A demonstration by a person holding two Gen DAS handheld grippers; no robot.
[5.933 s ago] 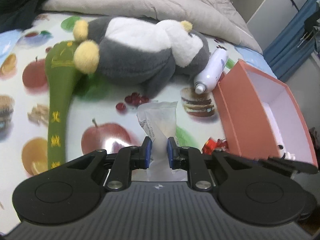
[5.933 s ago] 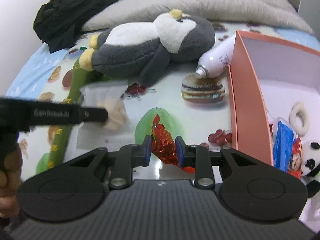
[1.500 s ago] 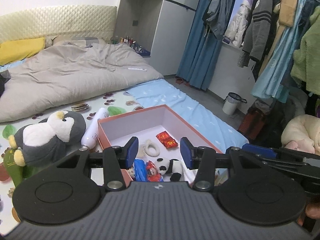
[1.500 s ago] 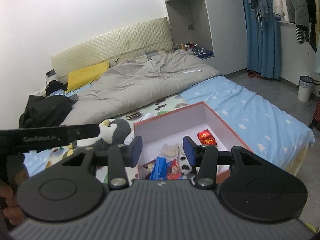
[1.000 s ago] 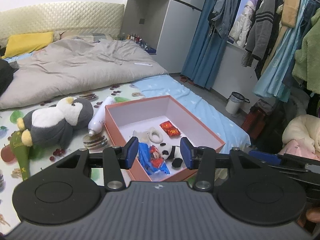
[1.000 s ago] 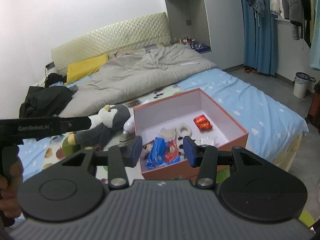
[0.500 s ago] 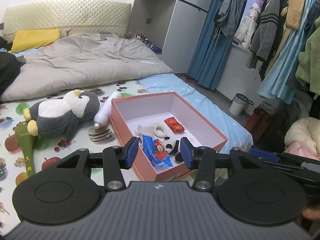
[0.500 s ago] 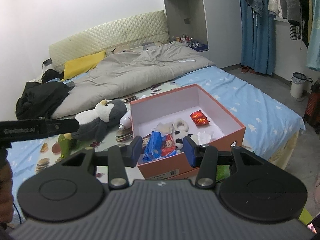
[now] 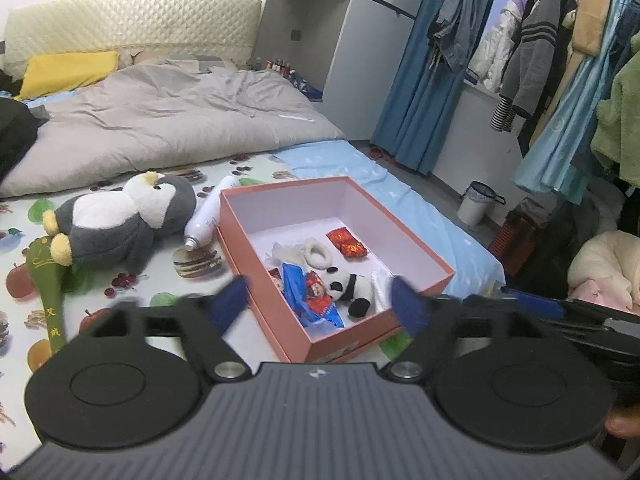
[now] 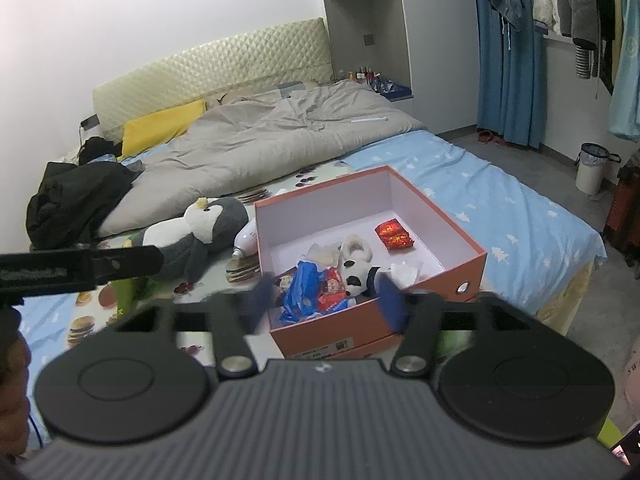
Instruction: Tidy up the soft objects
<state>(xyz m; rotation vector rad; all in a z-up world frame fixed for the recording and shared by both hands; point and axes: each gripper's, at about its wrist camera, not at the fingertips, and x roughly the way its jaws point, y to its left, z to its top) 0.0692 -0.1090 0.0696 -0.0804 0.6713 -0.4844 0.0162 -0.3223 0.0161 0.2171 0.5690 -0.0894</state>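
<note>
An orange box sits on the bed. It holds a small panda plush, blue and red wrappers, a white ring and a red packet. A grey penguin plush lies left of the box, beside a green plush stick. My left gripper is open wide and empty, held back above the box. My right gripper is open wide and empty too.
A white spray bottle lies between penguin and box. A grey duvet, yellow pillow and black clothes lie at the bed's far end. Hanging clothes and a bin stand to the right.
Both grippers have let their items go into the box and drawn back and up from the bed. In the last half second both jaws opened wider.
</note>
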